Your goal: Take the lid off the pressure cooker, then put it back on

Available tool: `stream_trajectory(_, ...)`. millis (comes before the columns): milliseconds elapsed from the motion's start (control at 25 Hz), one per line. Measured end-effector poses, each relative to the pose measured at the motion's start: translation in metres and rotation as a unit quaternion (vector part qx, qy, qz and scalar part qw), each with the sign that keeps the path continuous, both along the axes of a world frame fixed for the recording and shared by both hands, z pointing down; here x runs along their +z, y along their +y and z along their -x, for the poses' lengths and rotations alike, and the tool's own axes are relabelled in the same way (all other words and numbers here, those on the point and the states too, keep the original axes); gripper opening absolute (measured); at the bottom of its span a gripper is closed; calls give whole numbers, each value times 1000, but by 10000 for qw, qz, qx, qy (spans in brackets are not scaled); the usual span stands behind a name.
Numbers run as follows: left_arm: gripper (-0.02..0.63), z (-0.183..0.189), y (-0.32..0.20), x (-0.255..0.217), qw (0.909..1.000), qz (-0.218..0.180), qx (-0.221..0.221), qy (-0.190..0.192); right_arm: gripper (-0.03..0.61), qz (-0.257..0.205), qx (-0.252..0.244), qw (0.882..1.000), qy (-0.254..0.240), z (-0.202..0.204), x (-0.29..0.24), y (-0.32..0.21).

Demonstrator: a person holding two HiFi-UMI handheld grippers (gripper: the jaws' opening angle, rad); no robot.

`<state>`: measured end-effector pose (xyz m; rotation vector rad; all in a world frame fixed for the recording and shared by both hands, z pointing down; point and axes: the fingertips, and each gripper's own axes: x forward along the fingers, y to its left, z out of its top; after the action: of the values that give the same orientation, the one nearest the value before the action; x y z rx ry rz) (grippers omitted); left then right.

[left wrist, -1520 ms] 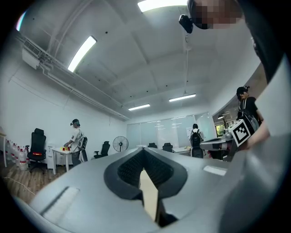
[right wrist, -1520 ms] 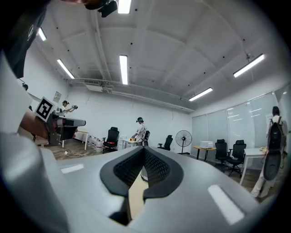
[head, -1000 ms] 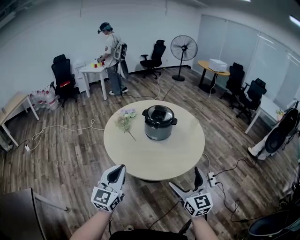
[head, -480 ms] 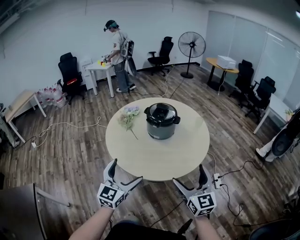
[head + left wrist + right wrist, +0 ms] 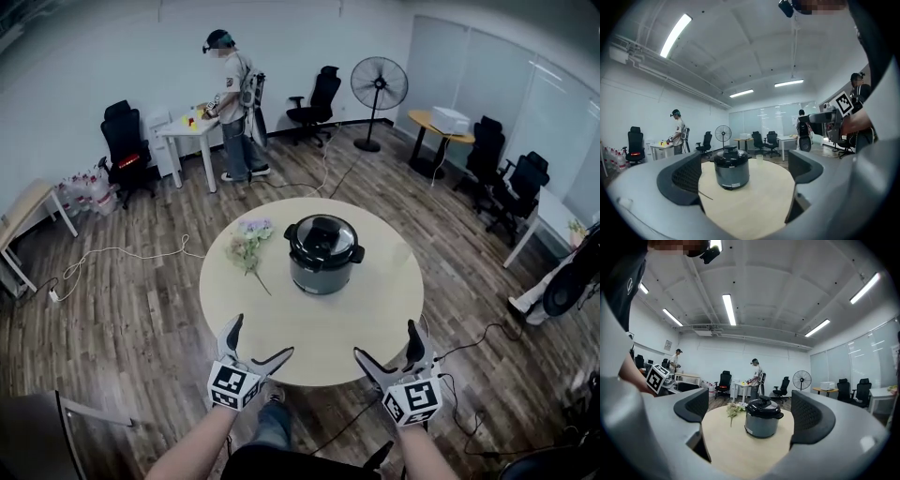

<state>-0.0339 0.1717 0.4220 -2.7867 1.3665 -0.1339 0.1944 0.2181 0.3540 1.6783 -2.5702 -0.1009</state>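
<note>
A grey pressure cooker (image 5: 323,257) with its black lid (image 5: 323,238) on stands near the middle of the round beige table (image 5: 309,319). The cooker (image 5: 731,170) also shows between the left jaws, and the cooker (image 5: 762,419) between the right jaws, well ahead of both. My left gripper (image 5: 255,345) hovers at the table's near edge, jaws wide and nothing in them. My right gripper (image 5: 389,344) is level with it on the right, also open and empty.
A bunch of flowers (image 5: 247,246) lies on the table left of the cooker. A person (image 5: 232,103) works at a white desk (image 5: 186,136) at the back. Office chairs, a standing fan (image 5: 378,89) and floor cables (image 5: 112,258) ring the table.
The left jaws went from shut to wide open. Both grippers moved forward to the table's near edge, and the table now sits closer in view.
</note>
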Motion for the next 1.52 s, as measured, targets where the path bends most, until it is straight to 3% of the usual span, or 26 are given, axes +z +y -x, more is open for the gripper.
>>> stream_trajectory(440,584,-34,-203,88,9953,584,761,-143,558,414,483,9967,513,10,6,-179)
stream_trajectory(720,588,-54,-291,161,9871,1123,1106,-285,557,804,519,9916,869,21,28,-283)
stream_trajectory(1080,588,-79,-336,211,9725,1602,1594,-568,557,1358,186,9814,1346,44,58,-367)
stream_trajectory(1320,589,-92,-352,220,9754,1619,1407,-509,557,1685,-484,9700,1682,56,79,-404)
stream_trajectory(1520,589,-94,-350,234,9766,1677,1213,-578,554,2156,-1268,9466,2035,72,100,-425)
